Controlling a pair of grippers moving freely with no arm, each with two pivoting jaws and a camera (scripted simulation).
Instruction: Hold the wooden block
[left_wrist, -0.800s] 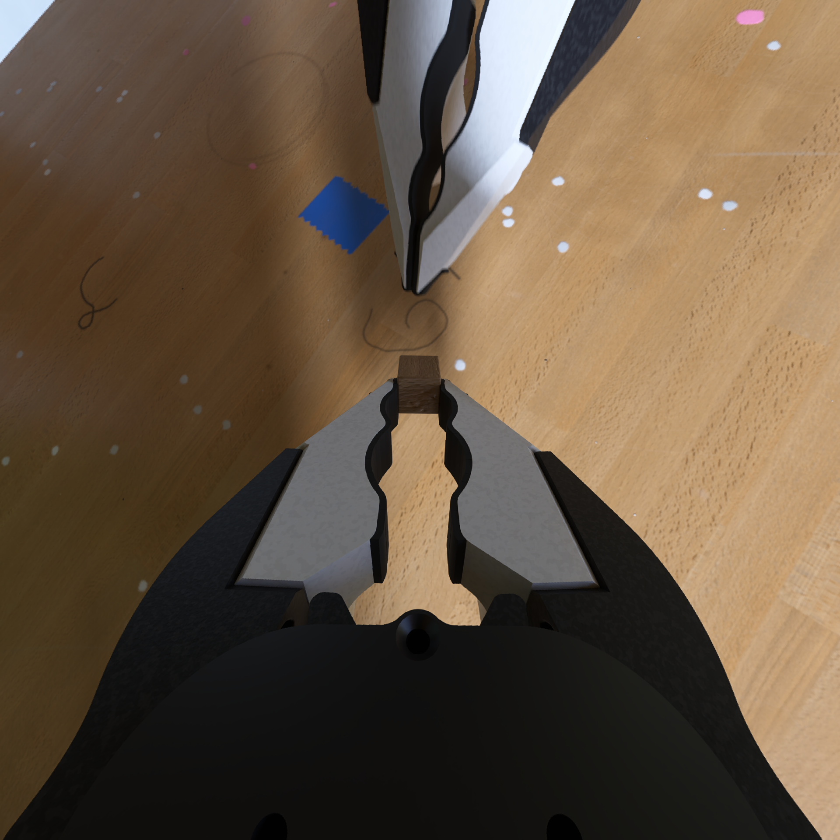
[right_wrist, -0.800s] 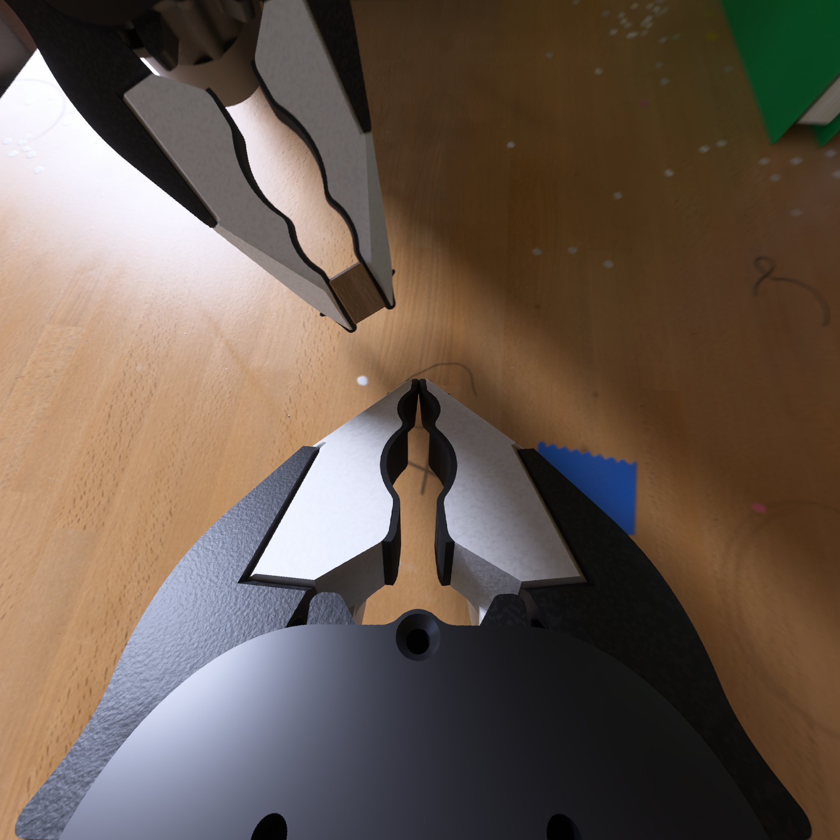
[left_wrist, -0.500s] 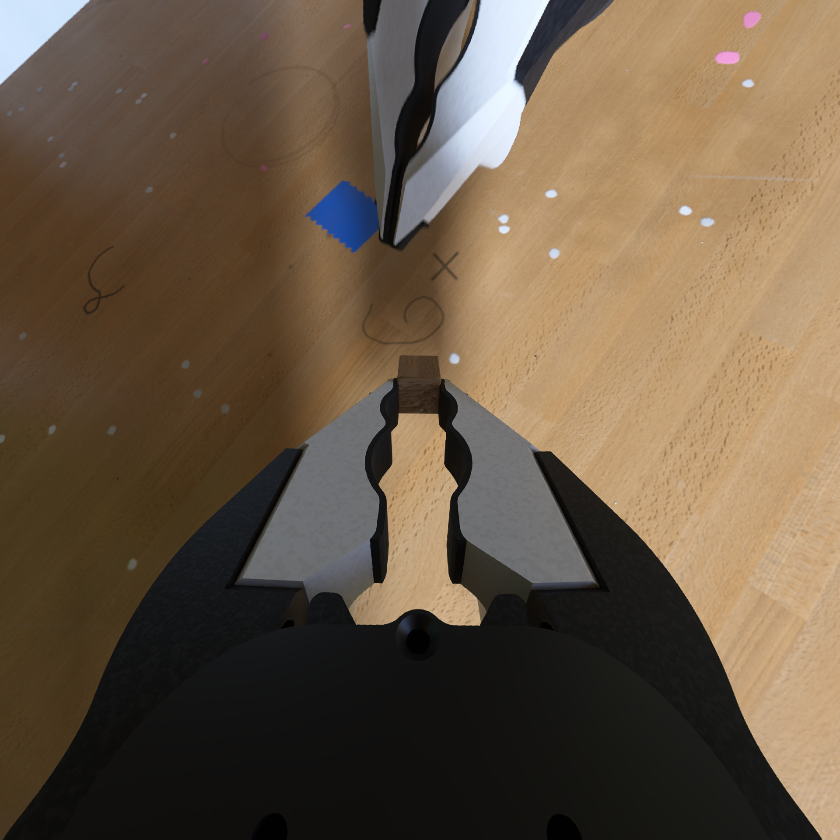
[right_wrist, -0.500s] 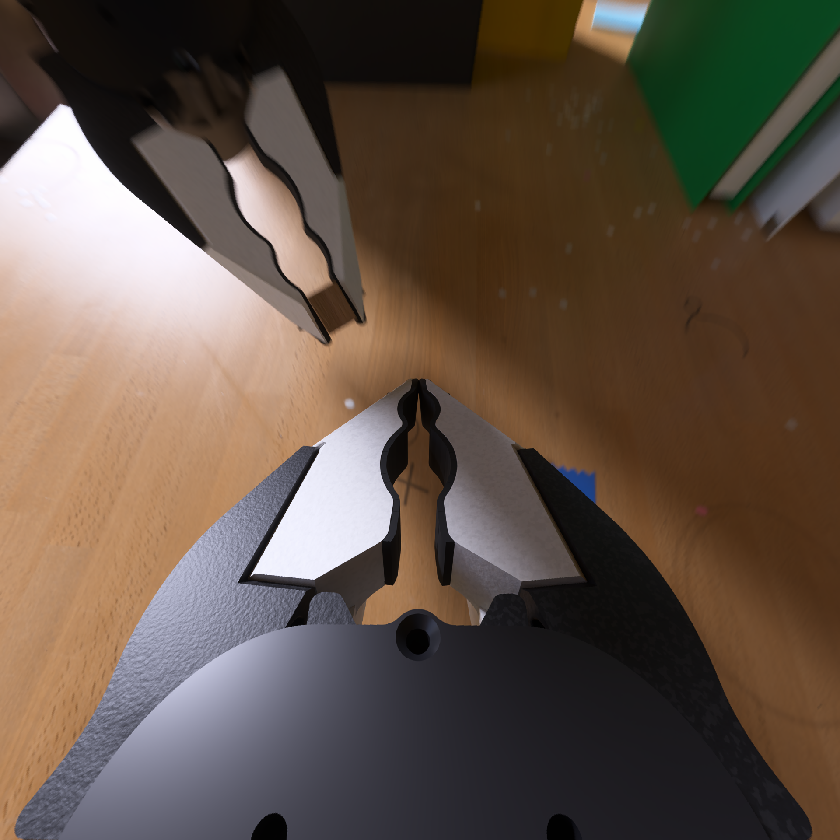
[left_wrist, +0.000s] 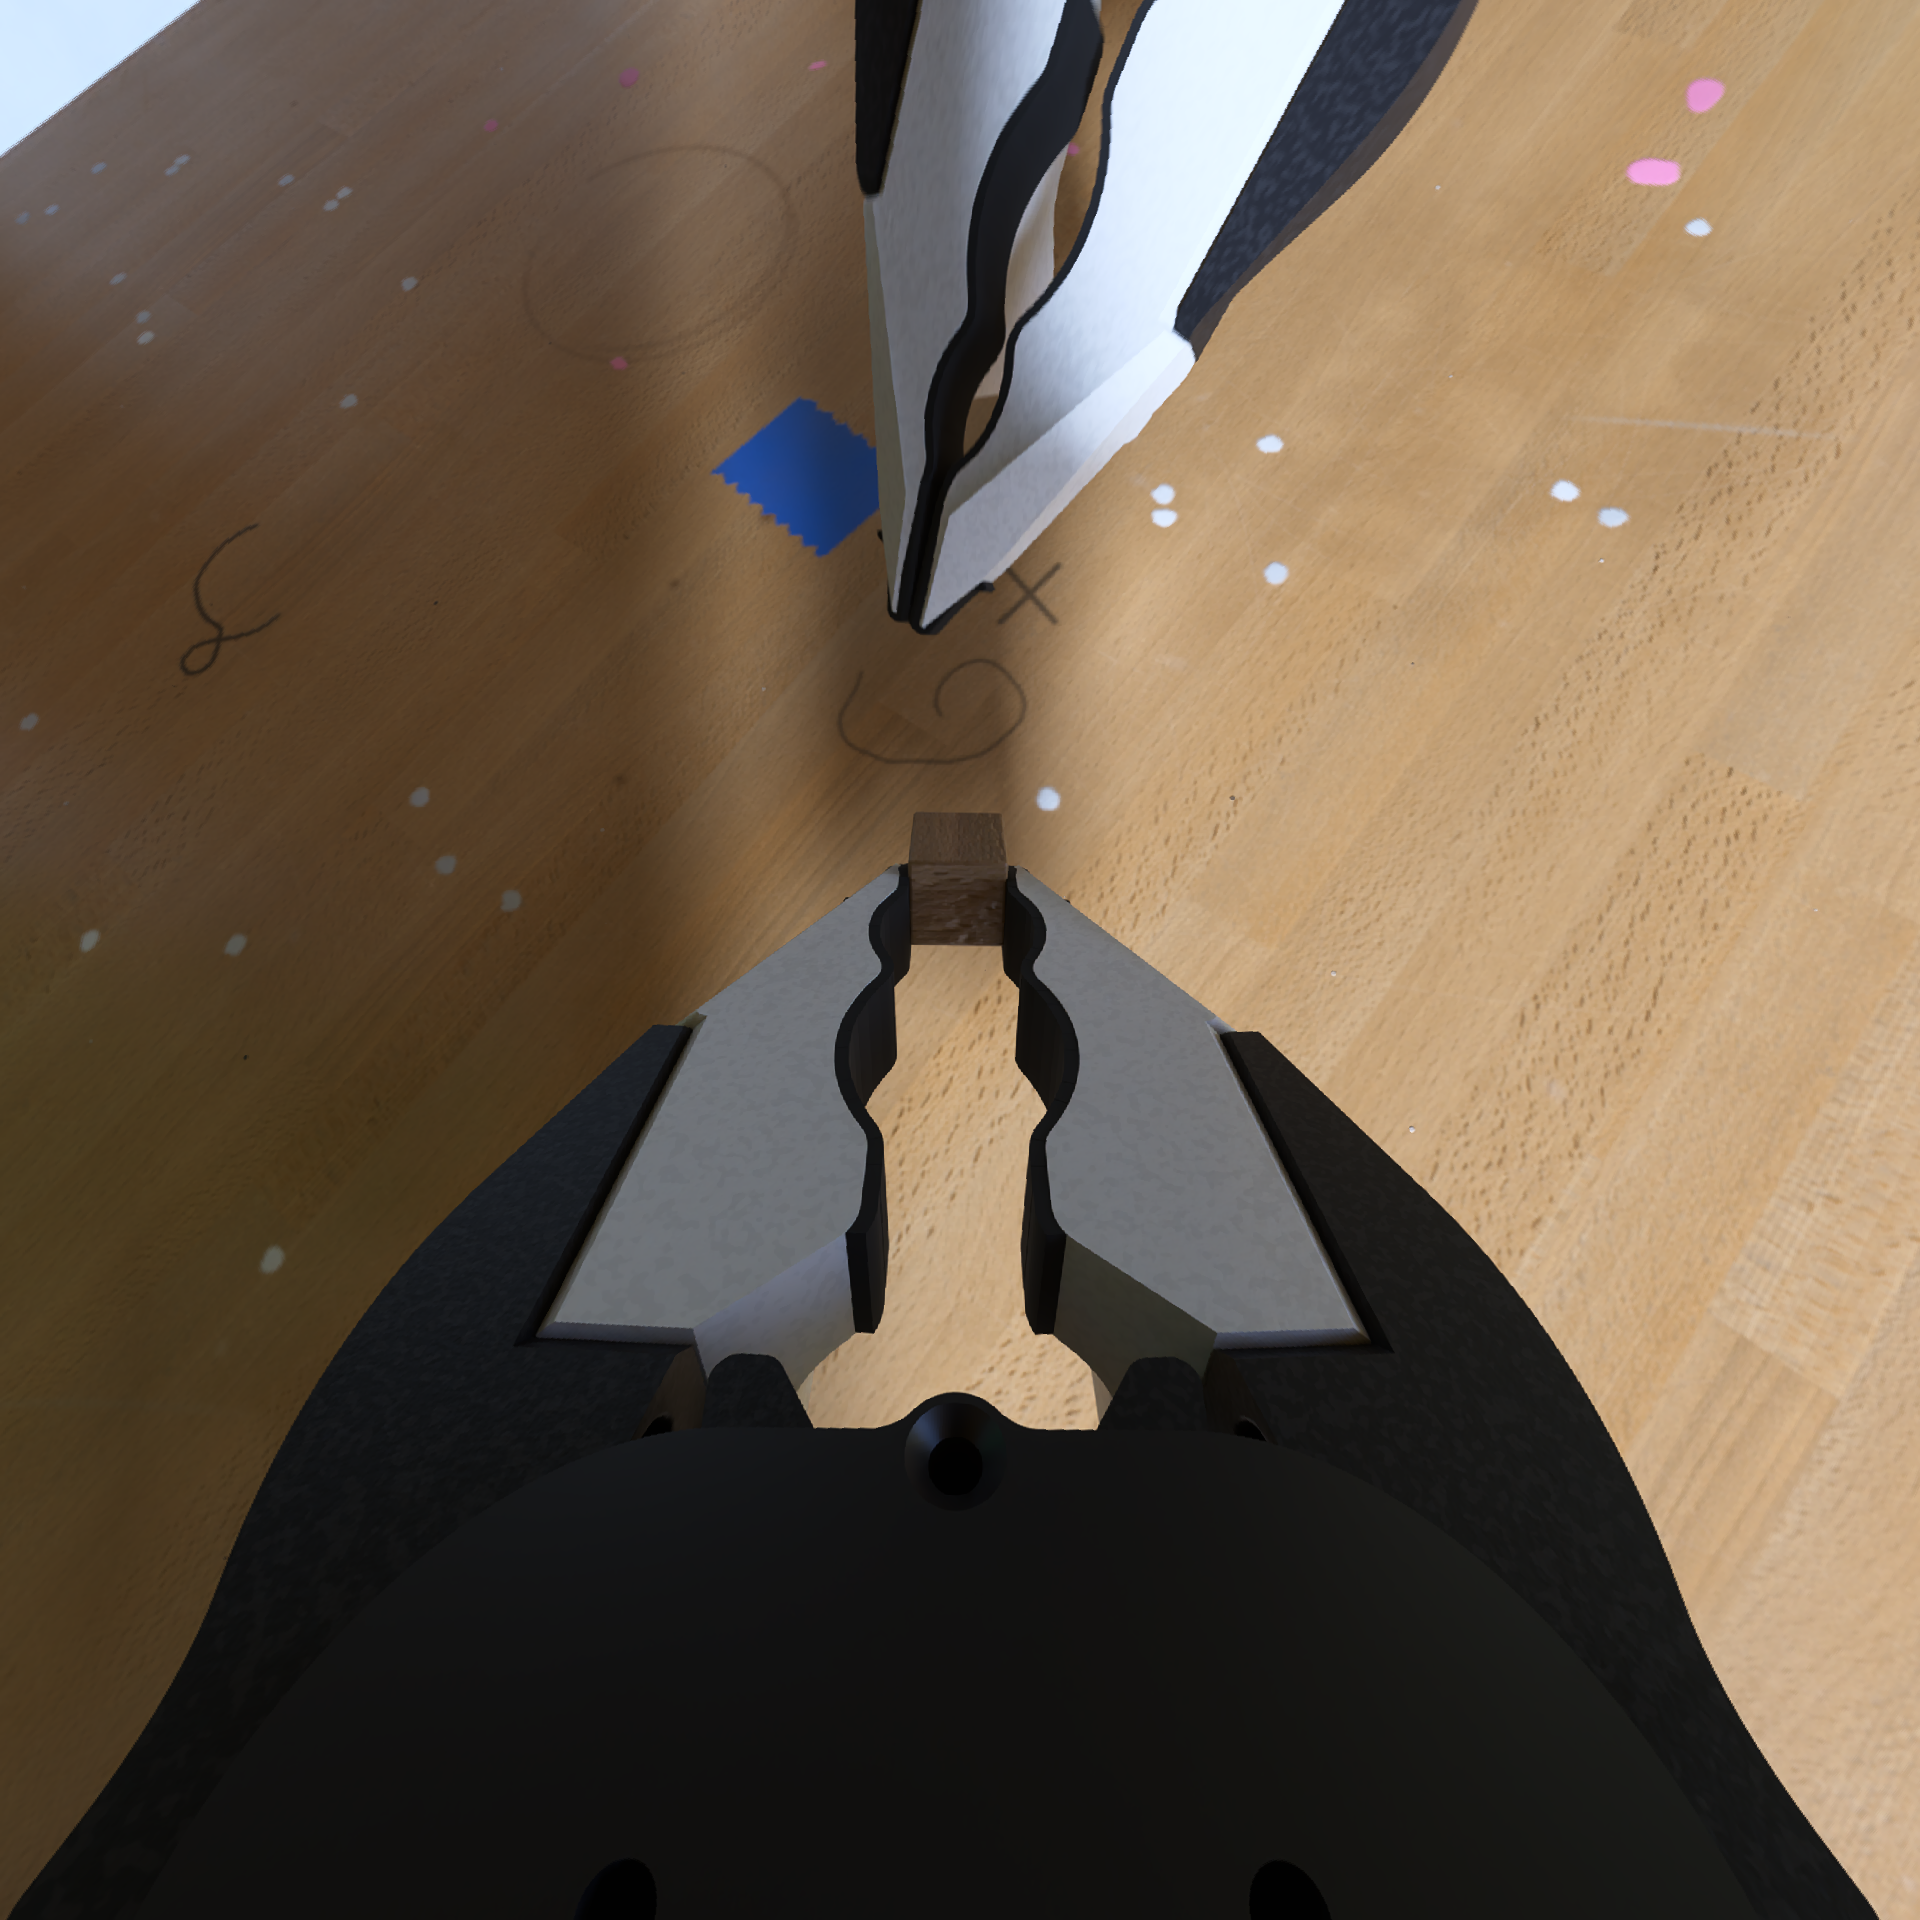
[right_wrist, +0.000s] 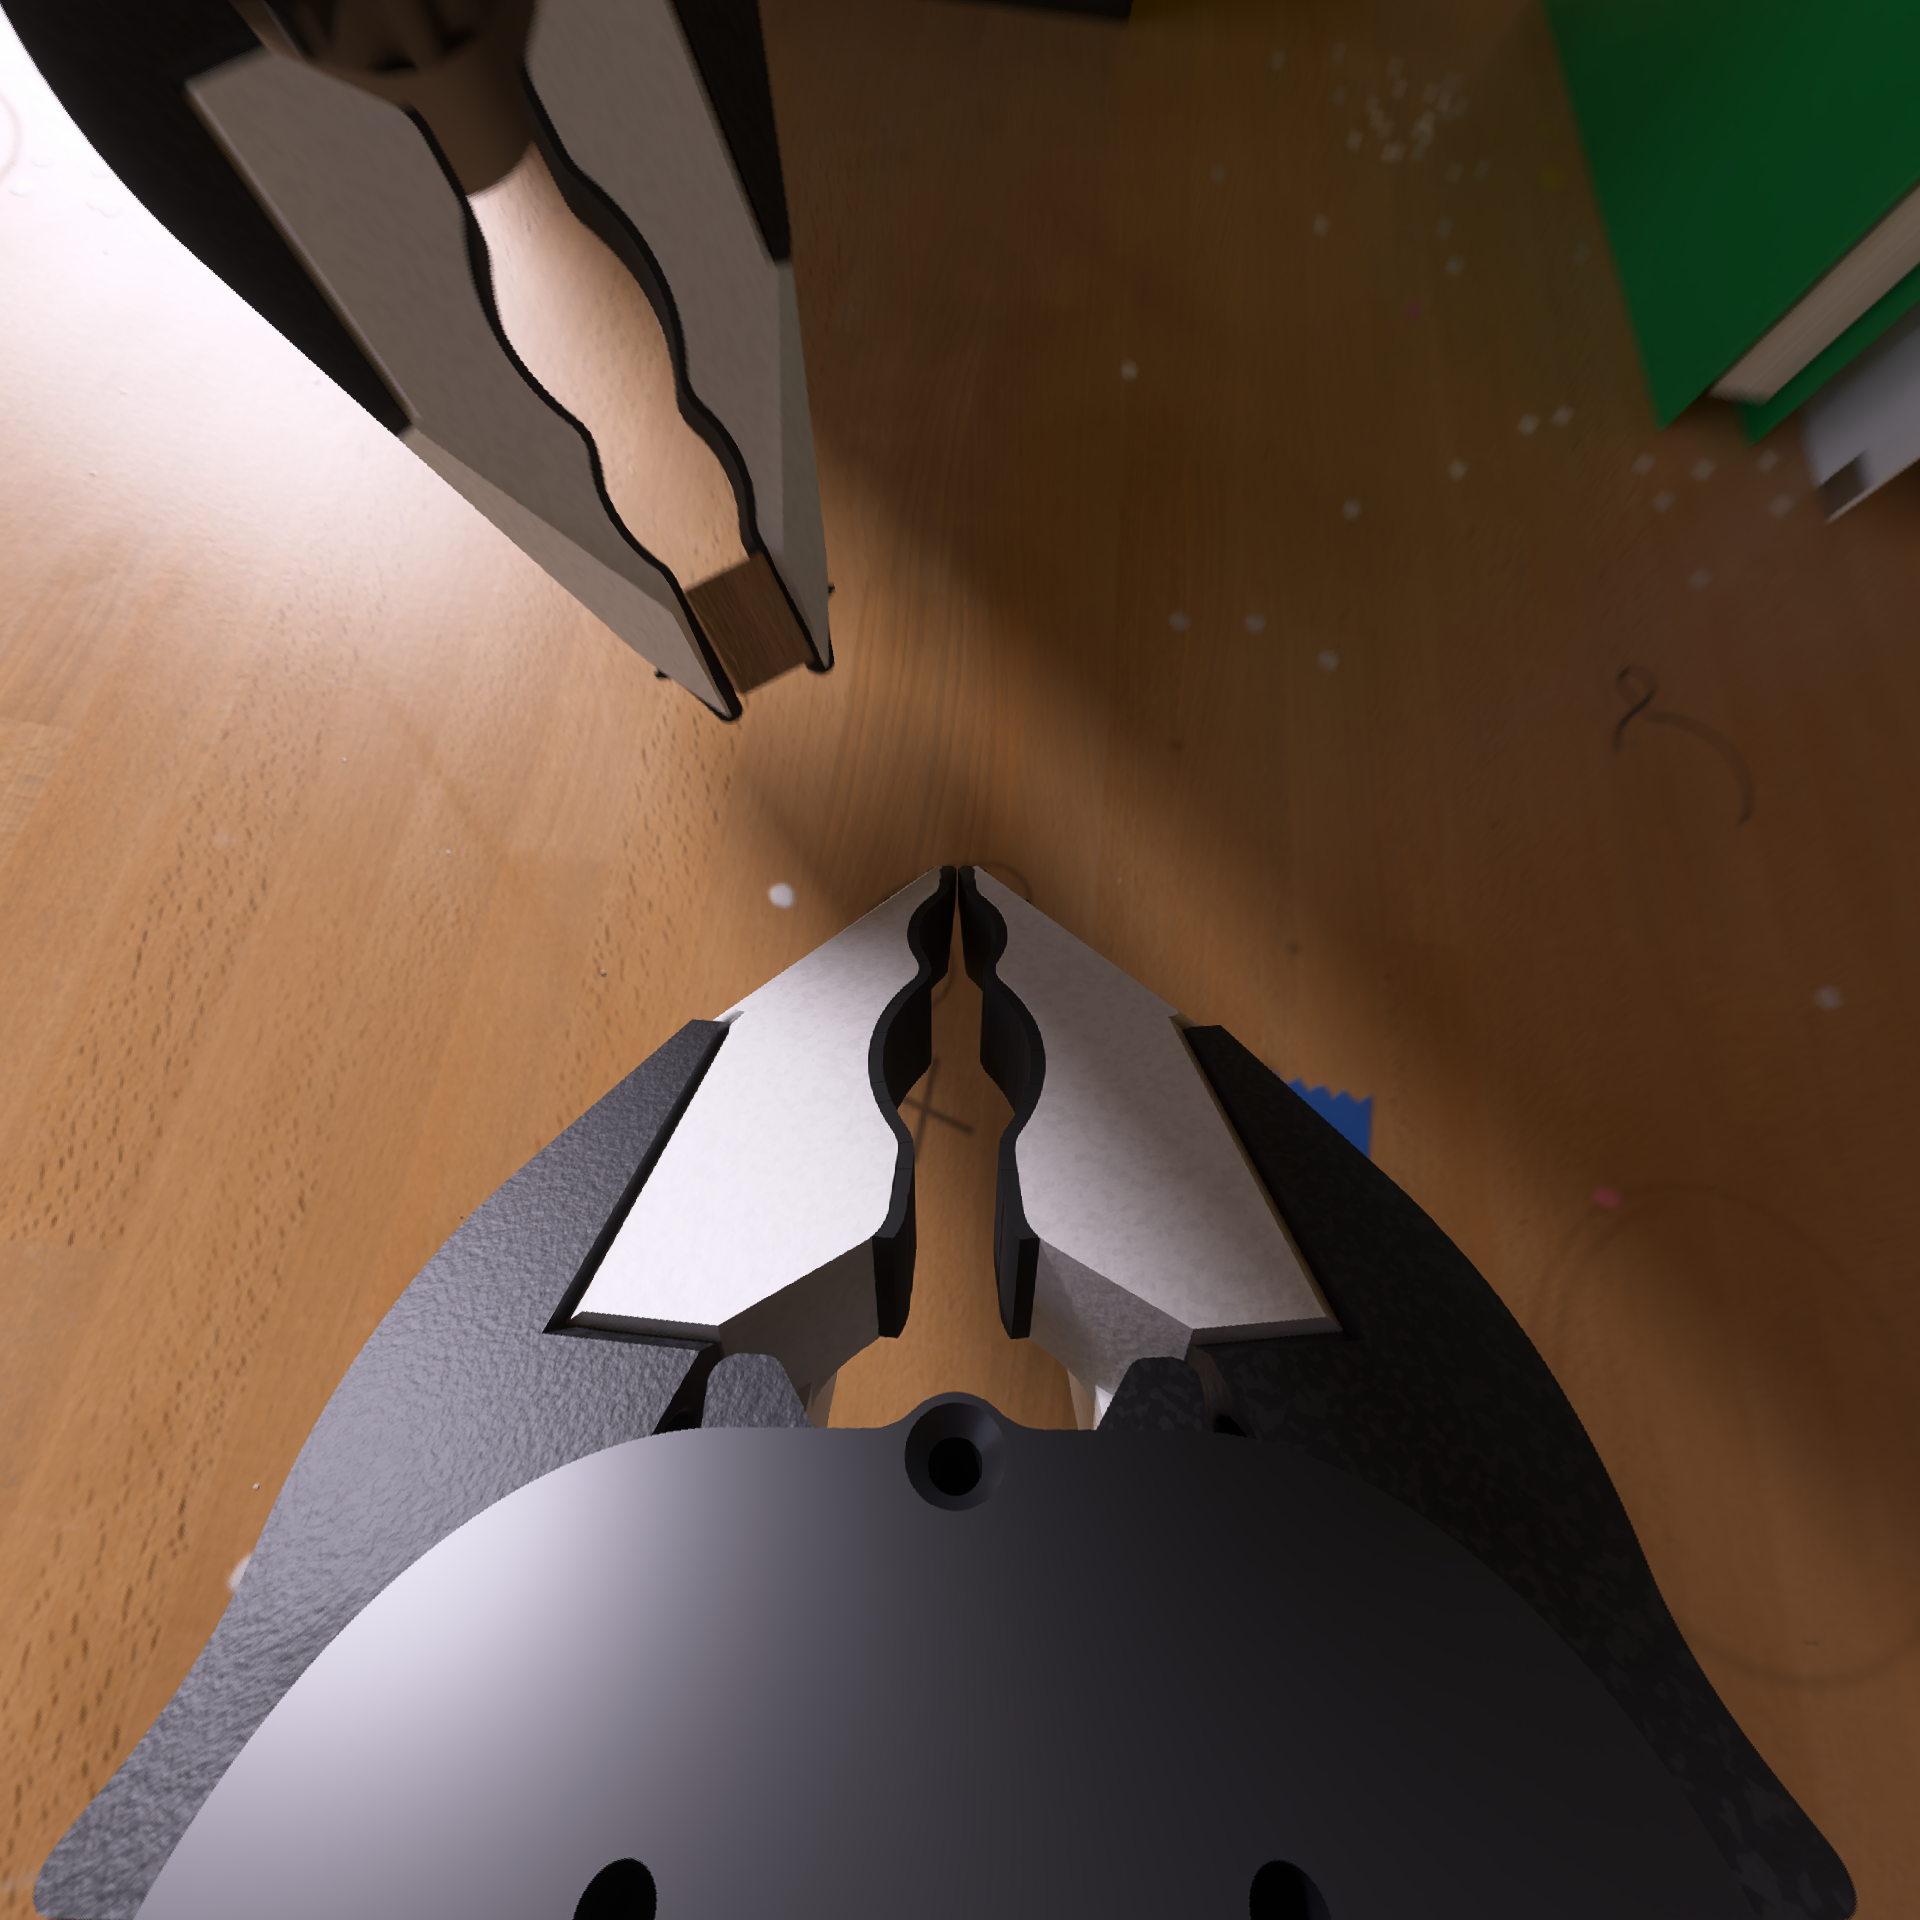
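- Pale wood runs under everything: a desk (left_wrist: 1455, 935) of light planks with fine grain, brighter on one side and dimmed by shade on the other.
- My left gripper (left_wrist: 957, 894) is closed down to the width of the wooden block (left_wrist: 957, 883), which sits clamped between the two fingertips, its far end poking out past them.
- From the right wrist view the same block (right_wrist: 750, 621) shows as a small brown cube pinched at the tip of my left gripper (right_wrist: 774, 665), above the desk (right_wrist: 312, 935).
- My right gripper (right_wrist: 957, 878) has its fingertips pressed together with nothing between them; it points toward the left one, tips near but apart.
- In the left wrist view that right gripper (left_wrist: 914, 613) comes down from the top, its tips just over the wood.
- Just beyond my left tips lies a curled pen scribble (left_wrist: 930, 717), then a small pen cross (left_wrist: 1029, 594), and another loop (left_wrist: 223, 603) farther off.
- A blue square patch (left_wrist: 800, 473) with a zigzag edge lies flat beside the right gripper's tips.
- White flecks (left_wrist: 1164, 504) and a few pink spots (left_wrist: 1652, 171) dot the surface.
- At the far corner in the right wrist view stands a green book (right_wrist: 1745, 187), blurred, with something pale grey beside it.
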